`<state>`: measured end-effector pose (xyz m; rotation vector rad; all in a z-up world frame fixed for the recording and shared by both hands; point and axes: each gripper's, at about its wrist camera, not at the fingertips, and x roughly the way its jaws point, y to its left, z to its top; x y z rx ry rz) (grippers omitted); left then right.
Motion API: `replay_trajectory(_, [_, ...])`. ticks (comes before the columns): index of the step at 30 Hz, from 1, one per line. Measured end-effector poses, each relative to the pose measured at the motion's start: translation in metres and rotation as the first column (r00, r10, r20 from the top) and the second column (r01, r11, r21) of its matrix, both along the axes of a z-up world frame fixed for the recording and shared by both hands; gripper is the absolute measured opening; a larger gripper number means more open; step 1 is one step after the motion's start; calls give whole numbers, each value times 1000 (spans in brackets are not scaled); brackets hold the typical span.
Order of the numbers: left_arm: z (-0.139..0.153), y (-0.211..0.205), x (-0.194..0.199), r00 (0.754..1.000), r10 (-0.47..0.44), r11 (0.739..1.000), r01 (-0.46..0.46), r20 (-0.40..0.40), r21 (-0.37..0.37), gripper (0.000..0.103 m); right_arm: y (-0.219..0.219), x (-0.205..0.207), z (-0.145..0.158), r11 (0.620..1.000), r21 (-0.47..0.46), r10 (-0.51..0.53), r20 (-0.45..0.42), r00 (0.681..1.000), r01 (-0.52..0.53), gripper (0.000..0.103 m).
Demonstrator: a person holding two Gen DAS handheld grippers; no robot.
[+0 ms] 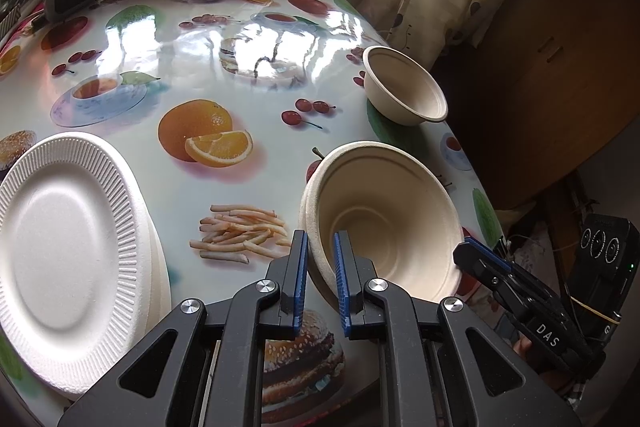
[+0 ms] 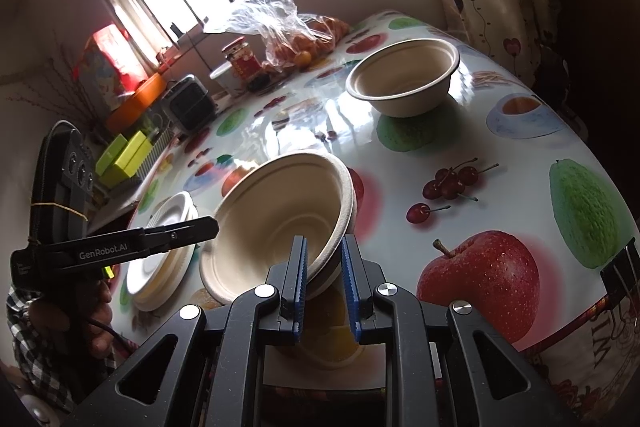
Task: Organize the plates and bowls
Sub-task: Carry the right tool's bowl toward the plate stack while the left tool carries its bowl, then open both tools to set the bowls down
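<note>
Both grippers pinch the rim of the same tilted bowl (image 1: 384, 227), which looks like two nested bowls. The left gripper (image 1: 320, 279) is nearly closed on the rim's left side, one pad inside the wall and one outside. The right gripper (image 2: 326, 283) is closed just as tightly on the opposite rim. The bowl is tipped up, its mouth facing the left gripper and its axis leaning well off vertical. It sits between the stack of white plates (image 1: 68, 259) on its left and the single upright bowl (image 1: 406, 91) farther off on the tablecloth (image 1: 208, 59). To do this well, I judge both grips should stay firm and level the bowl before carrying it towards the single bowl, so the nested pair does not slip apart.
</note>
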<state>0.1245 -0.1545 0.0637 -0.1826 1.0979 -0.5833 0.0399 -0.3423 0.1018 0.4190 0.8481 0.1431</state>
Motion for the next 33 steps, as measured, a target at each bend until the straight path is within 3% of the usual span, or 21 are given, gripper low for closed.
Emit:
replay_trajectory(19, [2,-1,1,1000,2,1000,-2,10,7,22,-2,1,3,1000,6,-3,3,1000,3,25])
replay_trajectory(23, [3,-1,3,1000,5,1000,-5,14,8,28,-4,2,5,1000,9,-8,5,1000,8,31])
replay_trajectory(33, [11,-6,12,999,2,1000,-2,37,20,30,-11,9,9,1000,1,-29,14,999,29,37])
